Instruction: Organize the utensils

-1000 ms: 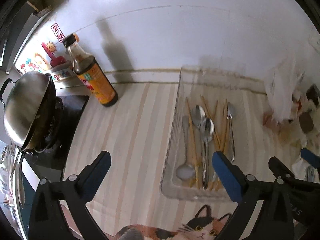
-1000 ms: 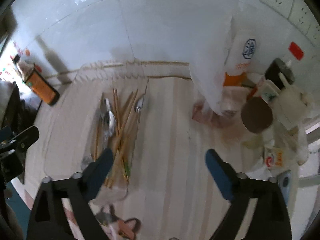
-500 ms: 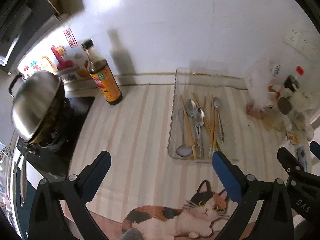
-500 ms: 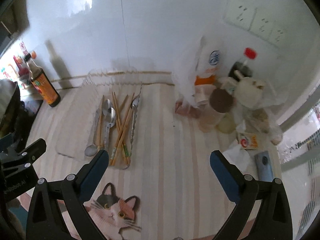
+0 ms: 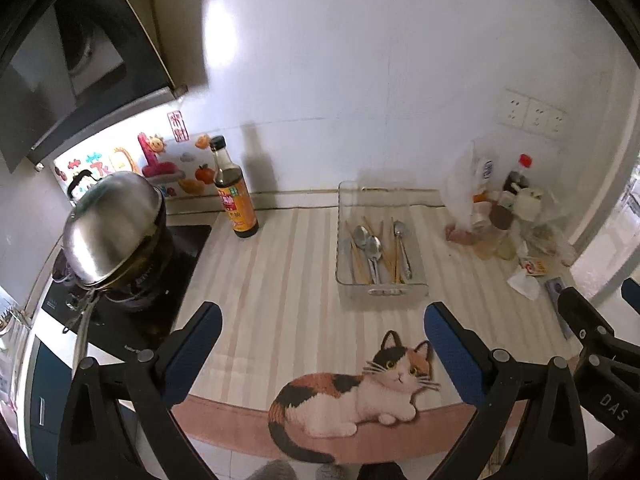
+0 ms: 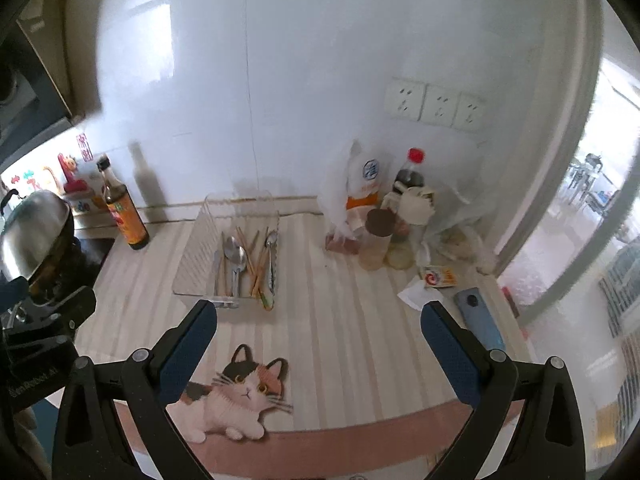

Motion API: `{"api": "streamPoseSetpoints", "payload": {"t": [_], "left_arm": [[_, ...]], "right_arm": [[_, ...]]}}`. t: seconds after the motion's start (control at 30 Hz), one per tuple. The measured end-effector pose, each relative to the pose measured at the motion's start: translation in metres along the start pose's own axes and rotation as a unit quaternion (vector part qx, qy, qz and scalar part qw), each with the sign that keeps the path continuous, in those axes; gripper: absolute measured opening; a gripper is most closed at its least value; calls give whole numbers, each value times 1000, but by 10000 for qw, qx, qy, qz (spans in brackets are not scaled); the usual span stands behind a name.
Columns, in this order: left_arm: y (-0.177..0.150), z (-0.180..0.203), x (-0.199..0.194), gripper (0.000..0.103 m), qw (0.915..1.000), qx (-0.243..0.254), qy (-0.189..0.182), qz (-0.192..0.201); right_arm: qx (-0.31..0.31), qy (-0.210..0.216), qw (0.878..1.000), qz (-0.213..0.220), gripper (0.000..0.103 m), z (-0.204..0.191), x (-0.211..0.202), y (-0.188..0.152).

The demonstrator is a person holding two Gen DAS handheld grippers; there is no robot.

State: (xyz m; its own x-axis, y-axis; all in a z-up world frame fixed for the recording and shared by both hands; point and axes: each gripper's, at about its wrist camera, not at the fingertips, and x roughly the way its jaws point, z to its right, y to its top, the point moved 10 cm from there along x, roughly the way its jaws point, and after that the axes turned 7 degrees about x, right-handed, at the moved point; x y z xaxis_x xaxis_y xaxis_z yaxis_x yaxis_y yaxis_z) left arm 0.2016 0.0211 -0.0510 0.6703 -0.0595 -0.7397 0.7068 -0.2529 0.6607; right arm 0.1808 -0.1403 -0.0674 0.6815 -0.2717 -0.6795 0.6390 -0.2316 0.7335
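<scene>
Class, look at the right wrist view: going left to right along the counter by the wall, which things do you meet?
Steel pot lid → dark sauce bottle → clear utensil tray → white plastic bag → red-capped bottle → blue phone.

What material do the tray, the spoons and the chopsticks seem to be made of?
The tray looks like clear plastic: the striped mat shows through its walls. The spoons look like polished metal, probably stainless steel, grey with bright reflections. The chopsticks look like wood or bamboo: matte, light brown, with no shine. I cannot tell which of the two.
</scene>
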Motion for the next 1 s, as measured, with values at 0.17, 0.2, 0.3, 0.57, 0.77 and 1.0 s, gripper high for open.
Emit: {"api": "streamPoseSetpoints", "payload": {"t": [0.17,0.2,0.3,0.57,0.77,1.0], "left_arm": [[-5,0,-32,103,9998,56,-75,186],[-6,0,-37,103,9997,59,-72,210],[-9,-1,-50,103,9996,36,-70,271],[-7,-4,-60,103,9997,-180,22,178],[-2,-4,-55,103,9995,-228,208,80],[1,-7,-53,103,9988,-302,378,78]], "right_arm": [[108,-57,9997,219,103,5,-48,-11],[130,-57,9996,234,103,7,-54,-12],[195,-52,9994,267,103,10,-71,-15],[198,-44,9993,304,103,14,-94,-14],[68,-40,9997,223,103,16,-90,-4],[-72,76,9998,193,103,15,-78,11]]}}
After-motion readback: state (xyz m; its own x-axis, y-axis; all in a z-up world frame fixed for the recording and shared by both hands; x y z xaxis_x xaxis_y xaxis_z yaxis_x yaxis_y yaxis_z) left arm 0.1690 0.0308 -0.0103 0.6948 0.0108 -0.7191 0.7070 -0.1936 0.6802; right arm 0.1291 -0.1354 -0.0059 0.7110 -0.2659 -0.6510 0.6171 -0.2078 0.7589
